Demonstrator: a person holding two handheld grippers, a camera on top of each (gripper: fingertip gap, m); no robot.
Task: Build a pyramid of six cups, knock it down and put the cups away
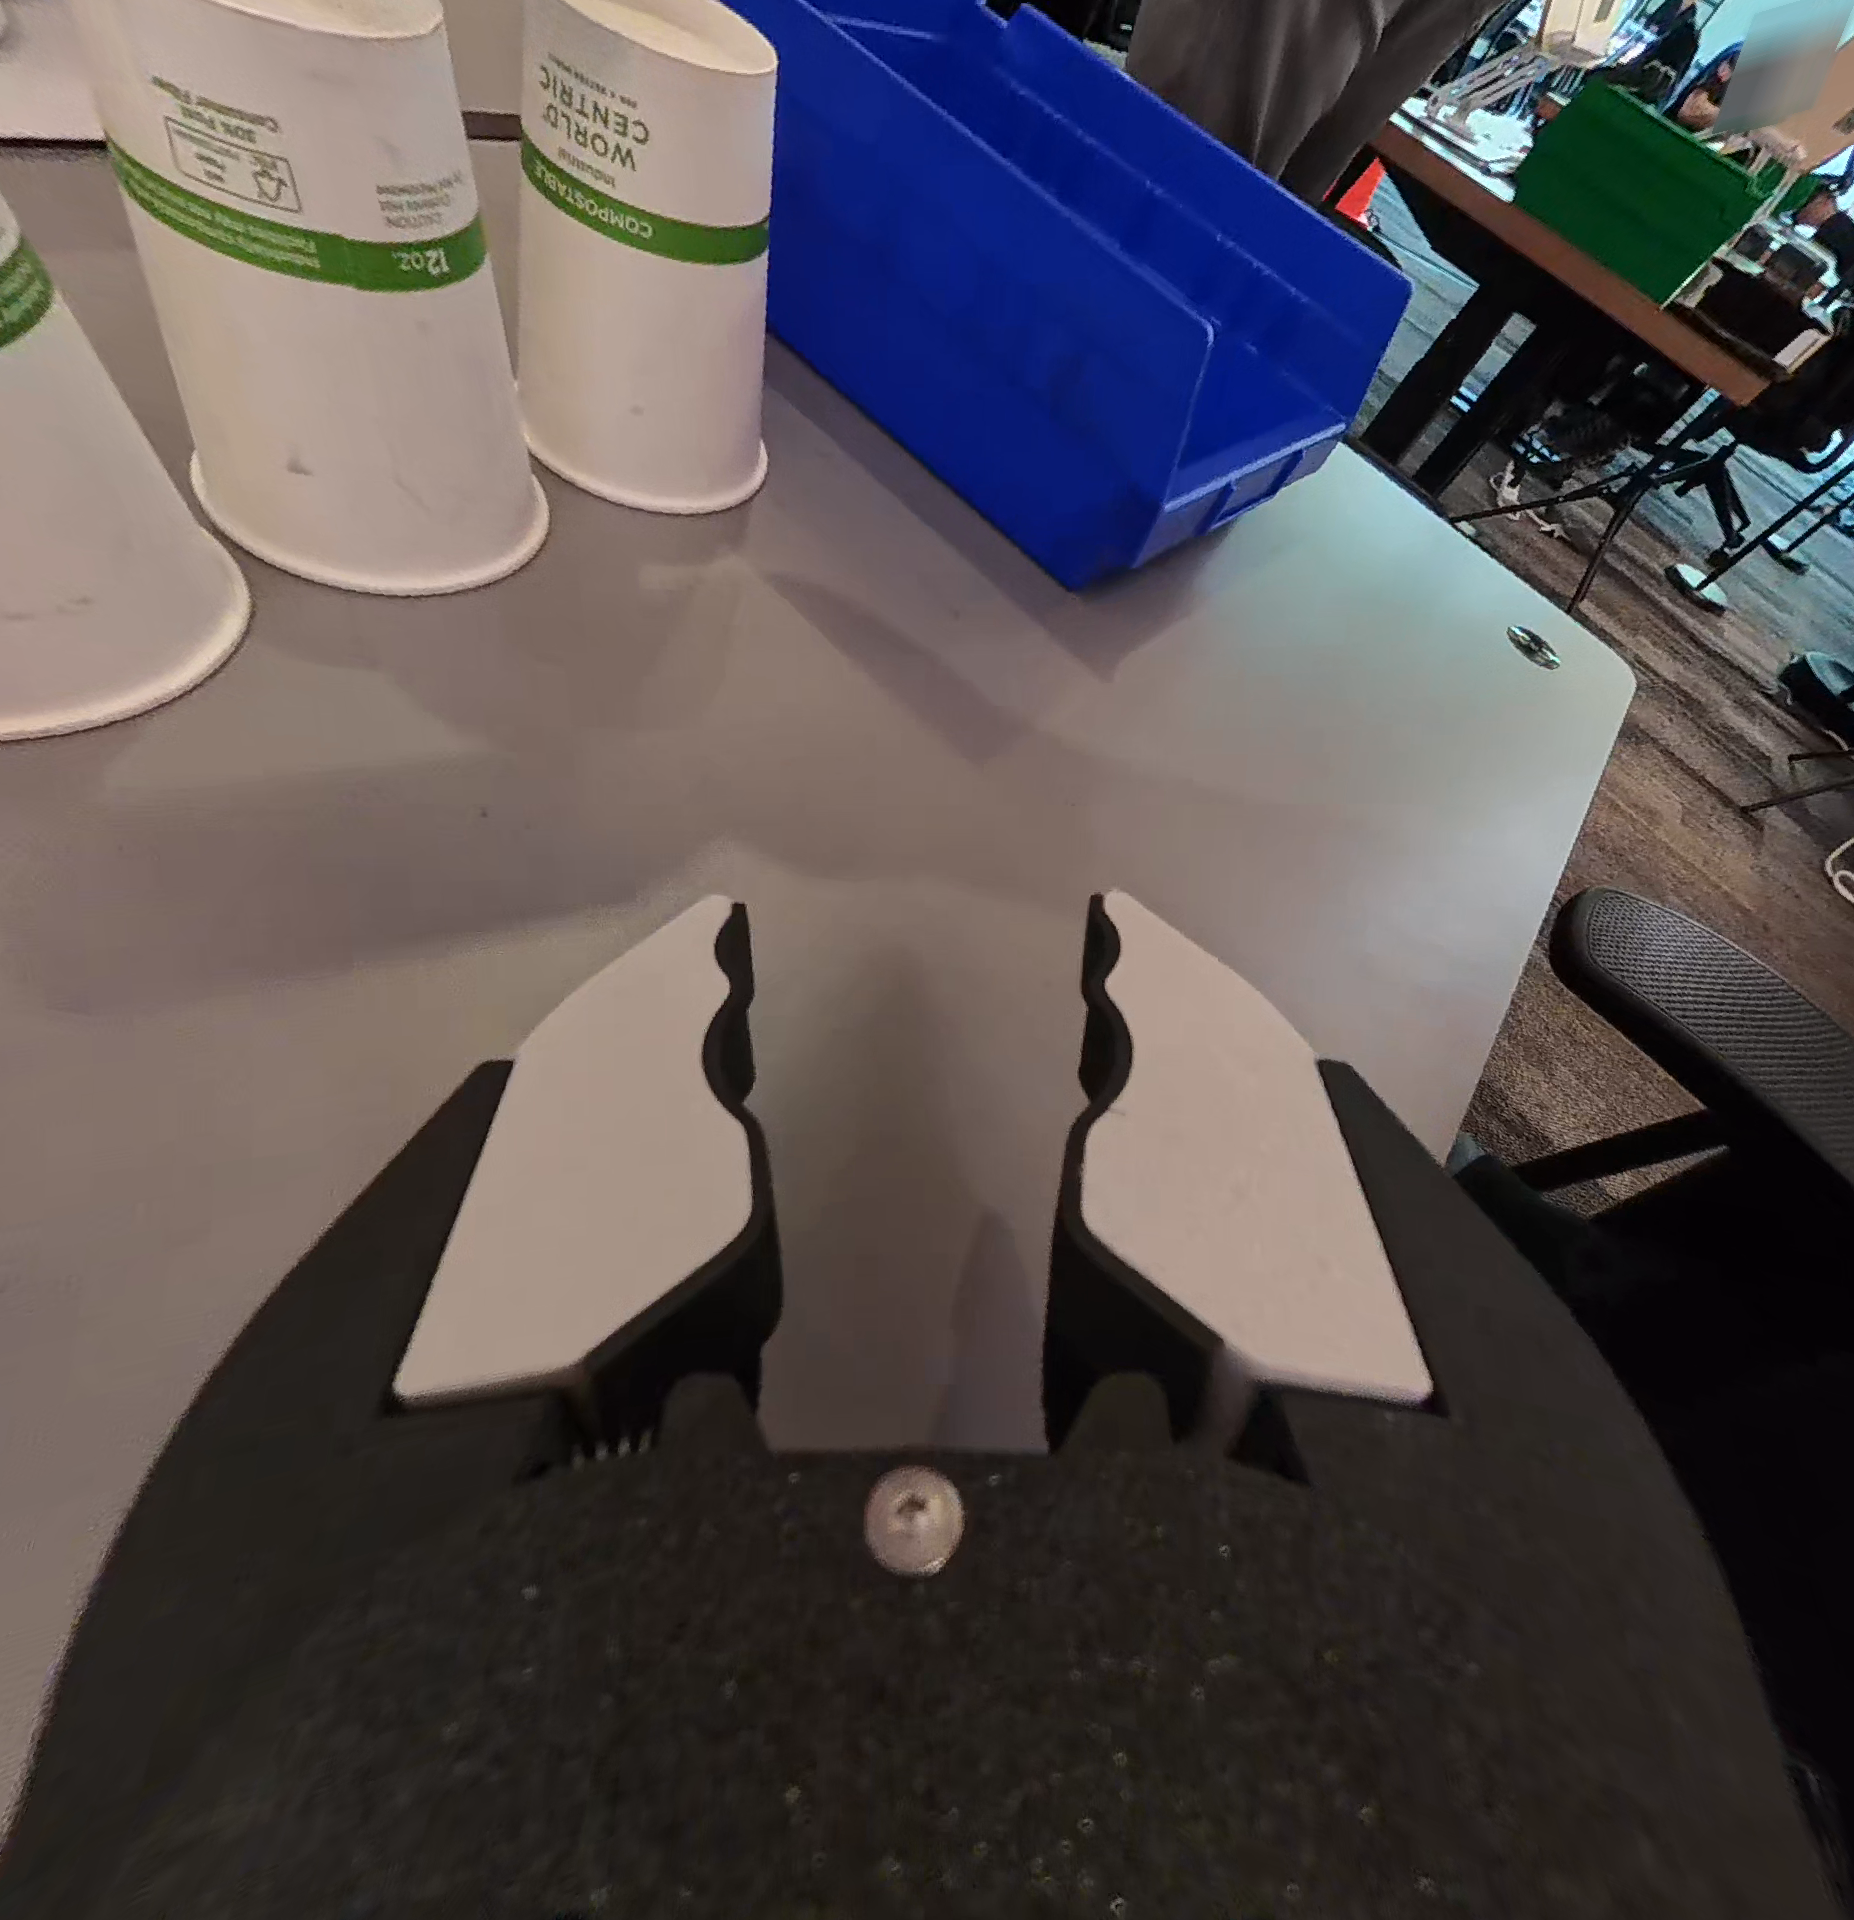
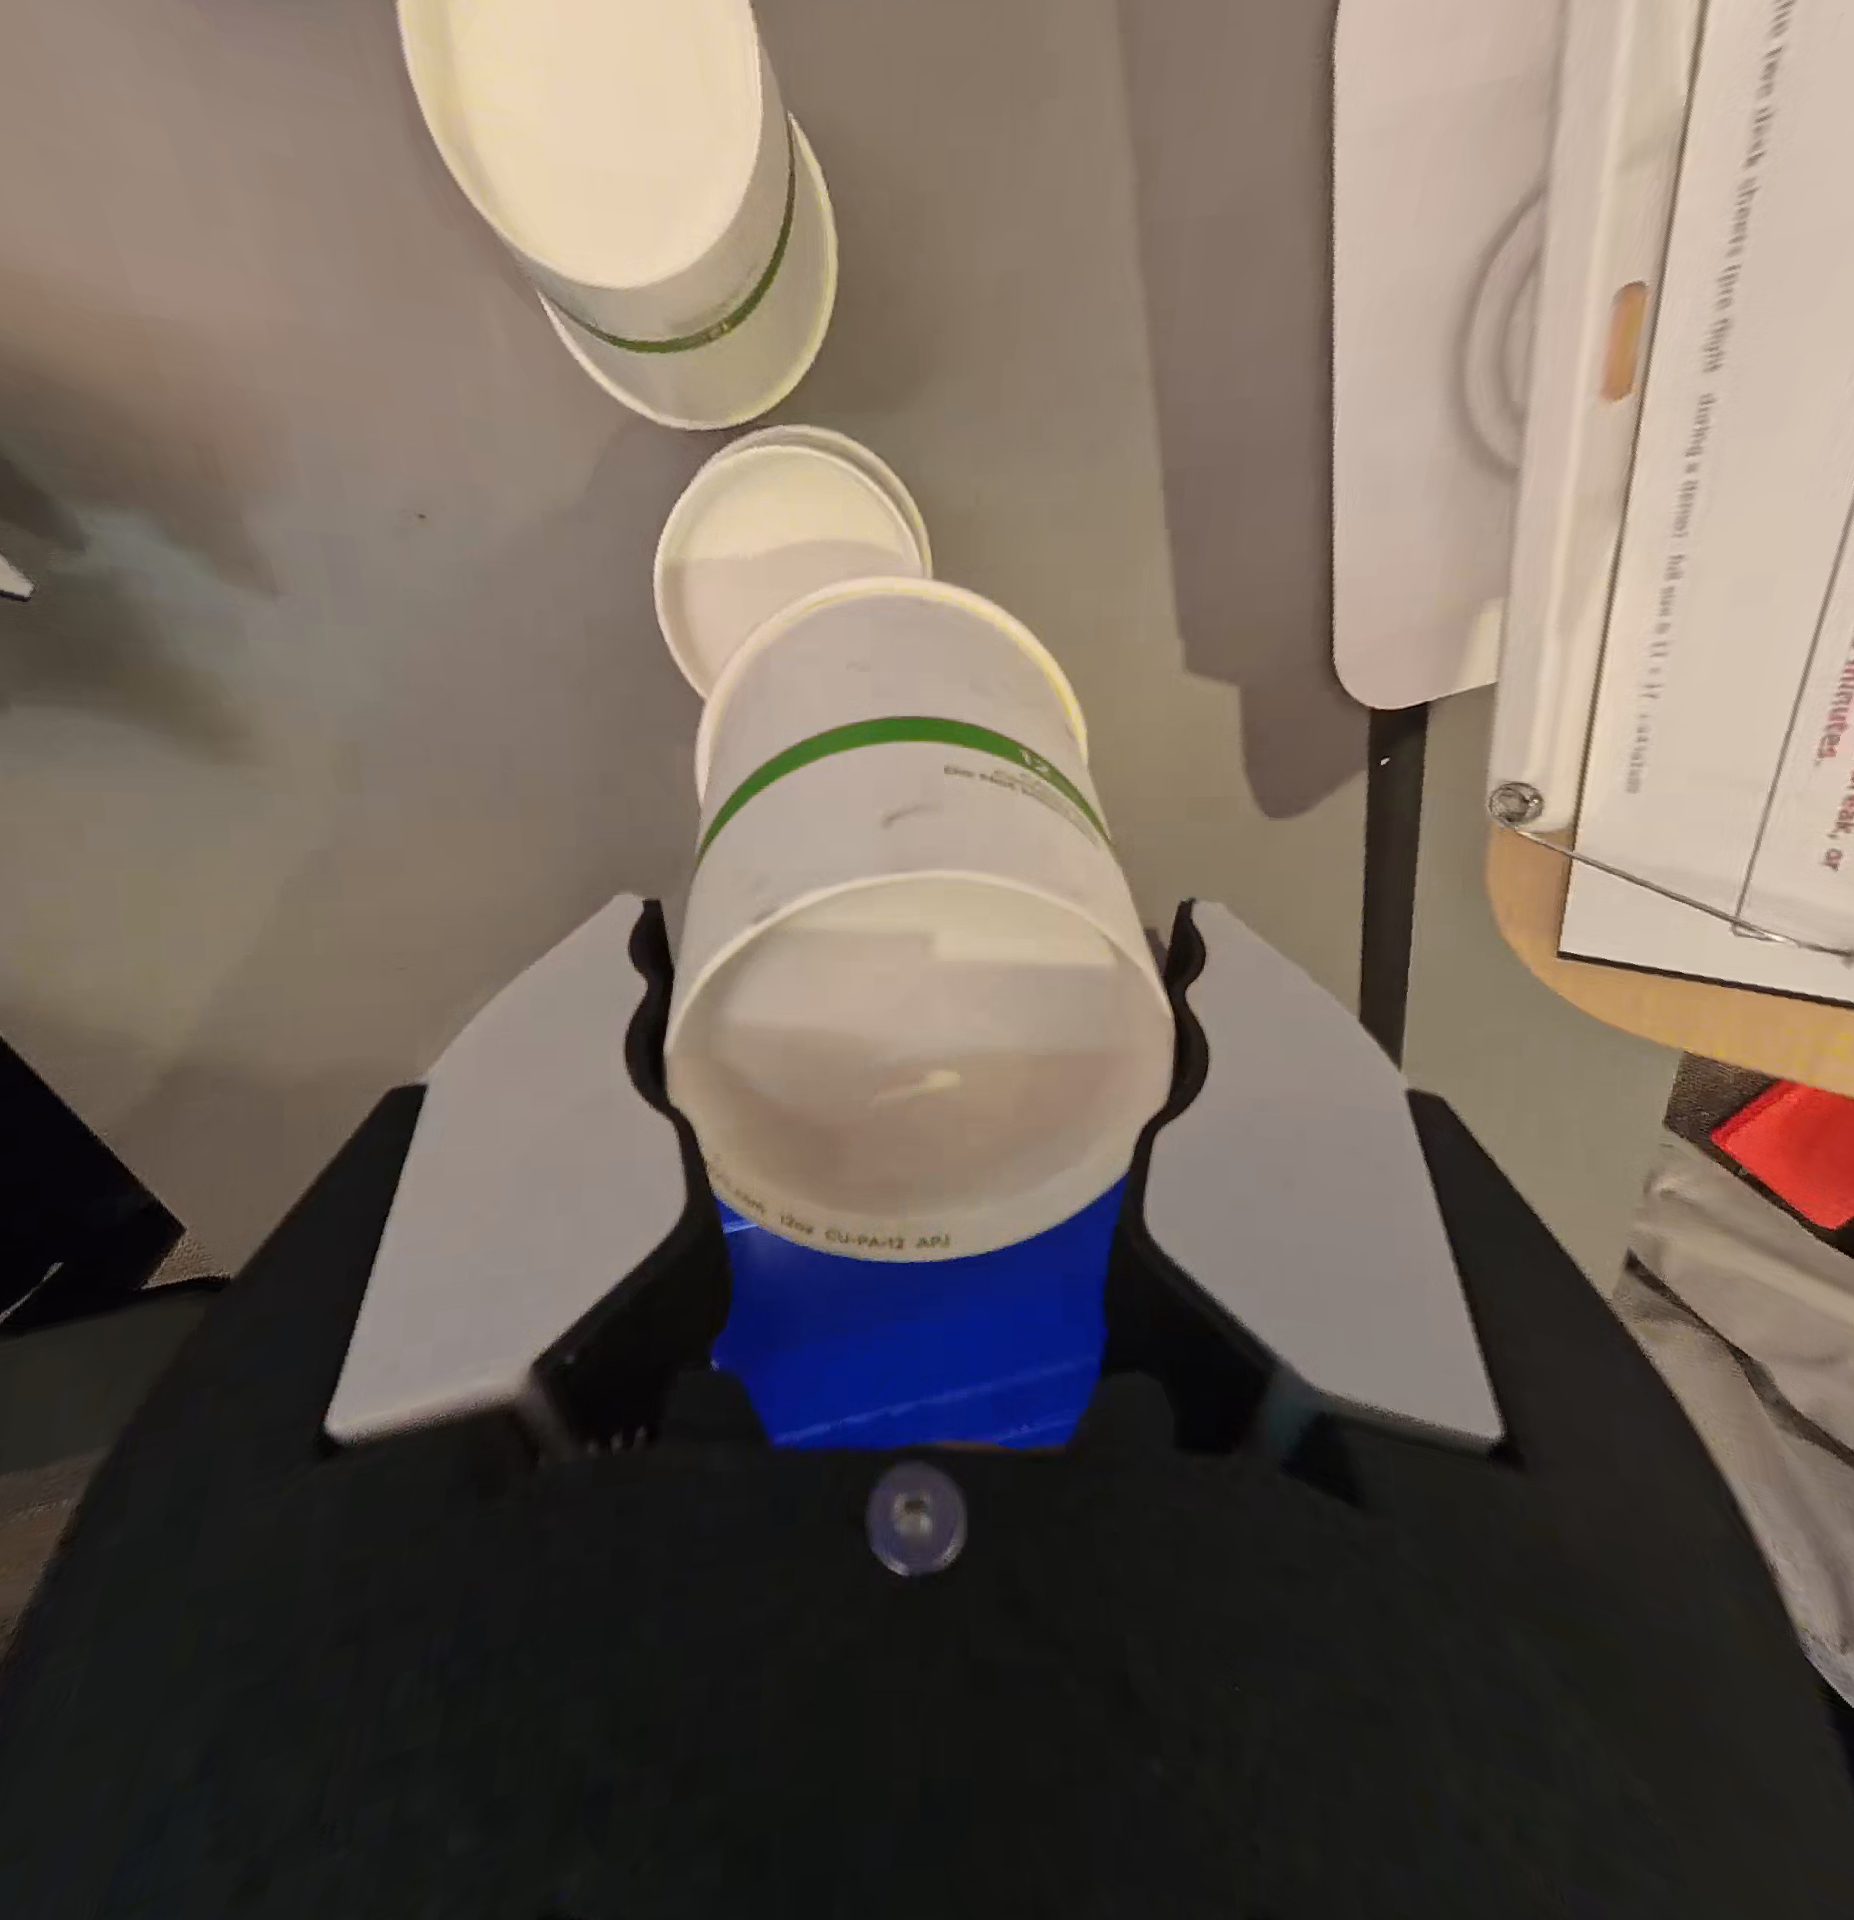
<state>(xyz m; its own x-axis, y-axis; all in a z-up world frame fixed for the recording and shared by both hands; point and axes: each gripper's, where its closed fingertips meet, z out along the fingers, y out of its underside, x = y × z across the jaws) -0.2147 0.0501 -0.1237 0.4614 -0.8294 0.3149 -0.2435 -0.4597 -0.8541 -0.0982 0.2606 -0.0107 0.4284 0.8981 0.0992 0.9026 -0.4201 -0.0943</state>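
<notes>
between your right gripper's [image 2: 915, 1023] fingers sat an upturned paper cup [image 2: 902, 935], clamped near its base above the blue bin [image 2: 907, 1340]. your left gripper [image 1: 915, 997] hung open and empty over the grey table [image 1: 1006, 727] beside three standing cups [image 1: 331, 343]. building stage, likely: next, seat this cup squarely.
</notes>
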